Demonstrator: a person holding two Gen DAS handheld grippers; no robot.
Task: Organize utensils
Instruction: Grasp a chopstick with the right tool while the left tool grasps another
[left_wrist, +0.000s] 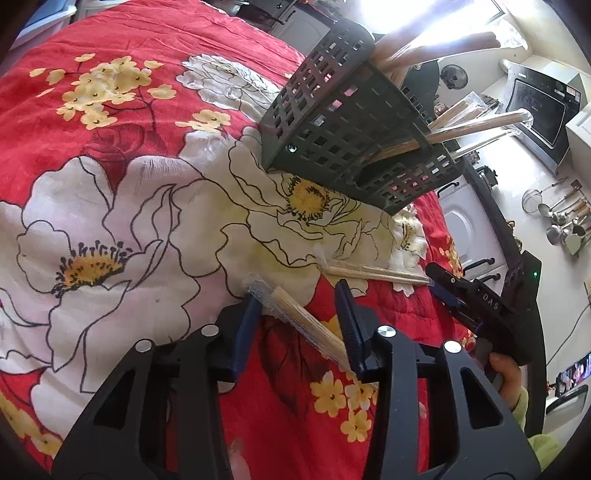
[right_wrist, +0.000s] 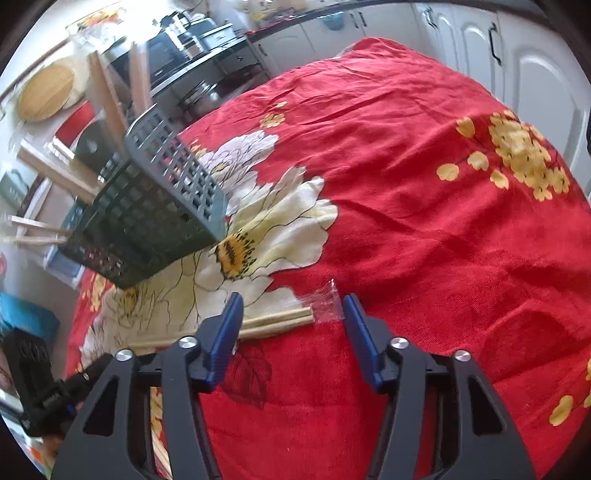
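Left tool (left_wrist: 301, 295) partly open, straddling wrapped chopsticks (left_wrist: 306, 325), no grip. Right tool (right_wrist: 291, 306) partly open over another wrapped pair (right_wrist: 280, 321). Both lie on red floral cloth (right_wrist: 424, 221). Black utensil basket (left_wrist: 351, 122) just beyond, wooden handles (left_wrist: 480, 123) inside.

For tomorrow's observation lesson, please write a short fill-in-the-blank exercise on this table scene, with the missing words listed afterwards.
1. The perforated utensil caddy stands on a cloth whose main colour is ____.
2. A wrapped pair of ____ lies between the fingers of the left tool.
3. The pads on the fingers of the right tool are coloured ____.

Missing words: red; chopsticks; blue
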